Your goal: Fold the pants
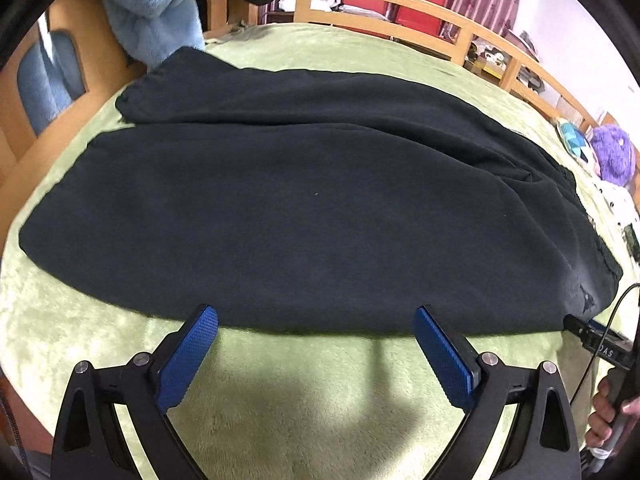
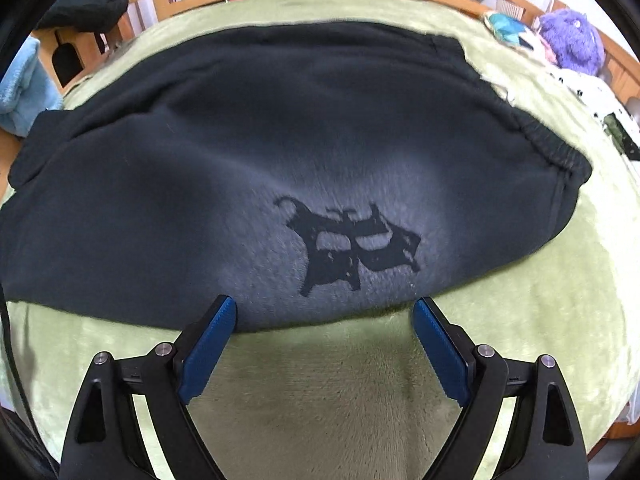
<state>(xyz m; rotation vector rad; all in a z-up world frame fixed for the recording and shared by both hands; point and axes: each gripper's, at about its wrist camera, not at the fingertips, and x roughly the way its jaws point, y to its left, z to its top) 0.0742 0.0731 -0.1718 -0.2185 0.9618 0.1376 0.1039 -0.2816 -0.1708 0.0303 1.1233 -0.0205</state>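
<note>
The left gripper (image 1: 316, 320) has its jaws spread wide and empty, the blue pads (image 1: 188, 356) tilted down at the near edge of the black pants (image 1: 280, 200), their tips just at the hem of the cloth without pinching it. The right gripper (image 2: 324, 312) stands the same way: jaws wide apart, nothing between them, the tips at the near edge of the pants (image 2: 240, 160) just below a dark printed emblem (image 2: 352, 244).

The pants lie spread flat across a bed covered by a green fleece blanket (image 1: 300, 408), one leg laid over the other, the gathered waistband (image 2: 540, 140) toward the right side. In the left wrist view a hand (image 1: 604, 416) shows at the right edge, gripping a handle.

Beyond the blanket runs a wooden bed rail (image 1: 400, 0). A purple plush toy (image 2: 572, 40) sits at the far right corner, and a light blue fuzzy garment (image 1: 152, 4) hangs at the far left.
</note>
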